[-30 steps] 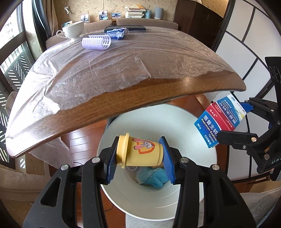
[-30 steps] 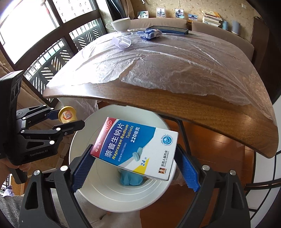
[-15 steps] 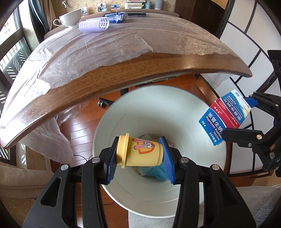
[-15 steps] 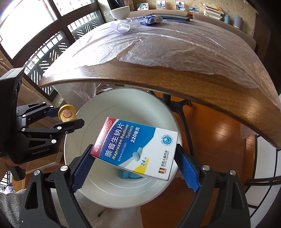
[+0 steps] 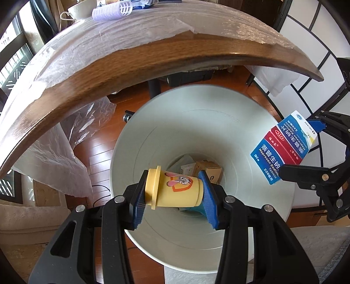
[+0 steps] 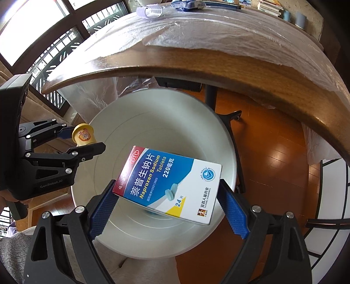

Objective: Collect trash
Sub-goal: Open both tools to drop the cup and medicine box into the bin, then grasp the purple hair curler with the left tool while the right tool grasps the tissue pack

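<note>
My left gripper is shut on a yellow cartoon cup, held sideways over the mouth of the white trash bin. My right gripper is shut on a blue-and-white Naproxen tablet box, held flat above the same bin. In the left wrist view the box hangs over the bin's right rim; in the right wrist view the cup sits over the left rim. Small cartons and something blue lie at the bin's bottom.
The wooden table, covered with clear plastic sheet, overhangs the bin. On it at the far side are a lilac hair roller, a white cup and a blue wrapper. Table leg and chair base stand on the wood floor.
Both grippers have lowered and tipped downward toward the bin, still holding cup and box. The table edge has risen in view and the bin's bottom has come into sight.
</note>
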{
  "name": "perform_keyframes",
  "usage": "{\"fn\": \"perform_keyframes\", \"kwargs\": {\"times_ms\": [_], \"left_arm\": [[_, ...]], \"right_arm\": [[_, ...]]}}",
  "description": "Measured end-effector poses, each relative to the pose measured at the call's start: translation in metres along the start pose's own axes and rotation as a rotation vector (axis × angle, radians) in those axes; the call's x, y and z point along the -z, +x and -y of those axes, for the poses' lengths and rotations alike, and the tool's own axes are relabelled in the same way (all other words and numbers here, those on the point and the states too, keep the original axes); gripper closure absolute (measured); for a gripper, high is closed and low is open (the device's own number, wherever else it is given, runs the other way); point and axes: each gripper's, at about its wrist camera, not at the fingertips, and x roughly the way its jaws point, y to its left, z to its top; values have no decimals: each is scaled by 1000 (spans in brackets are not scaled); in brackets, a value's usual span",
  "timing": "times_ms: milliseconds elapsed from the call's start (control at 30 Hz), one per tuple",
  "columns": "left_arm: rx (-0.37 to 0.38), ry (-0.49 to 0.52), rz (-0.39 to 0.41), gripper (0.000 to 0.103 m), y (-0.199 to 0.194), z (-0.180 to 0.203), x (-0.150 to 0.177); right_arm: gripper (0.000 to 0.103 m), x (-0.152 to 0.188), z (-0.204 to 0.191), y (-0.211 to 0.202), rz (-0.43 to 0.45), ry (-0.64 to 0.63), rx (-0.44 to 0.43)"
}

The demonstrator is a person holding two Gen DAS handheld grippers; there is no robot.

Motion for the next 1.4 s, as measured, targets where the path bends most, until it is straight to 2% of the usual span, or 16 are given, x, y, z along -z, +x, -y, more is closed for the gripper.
{"fn": "perform_keyframes", "kwargs": {"times_ms": [533,633,667,700,767,867,1033,1133,1167,1267,1400], "left_arm": [[-11,9,-42,56,15,4,-3],[13,0,-60,56,19,4,-3],[26,-5,-69,51,20,3,-3],[24,-8,-70,37,20,3,-2],[-2,-7,-46,29,16,3,-2],[-2,-4,-14,29,6,1,-2],[0,-14,95,28,-35,-6,-10],[3,-34,217,7,-70,-14,-24],[-6,-38,257,4,-80,-16,-29],[-43,-31,342,3,-98,-26,-55],[-92,-12,381,3,-93,-42,-97]], "right_arm": [[16,2,-5,18,-37,-30,14],[15,4,-6,22,-53,-27,1],[14,5,-6,23,-55,-24,-5],[13,5,-6,22,-53,-19,3],[8,6,-5,17,-35,-9,43],[7,5,-2,0,13,14,50],[7,-11,1,-56,187,2,63],[4,-37,4,-87,302,-28,108],[4,-46,6,-93,327,-31,113],[4,-84,16,-101,379,-37,141],[4,-142,25,-95,413,-85,158]]}}
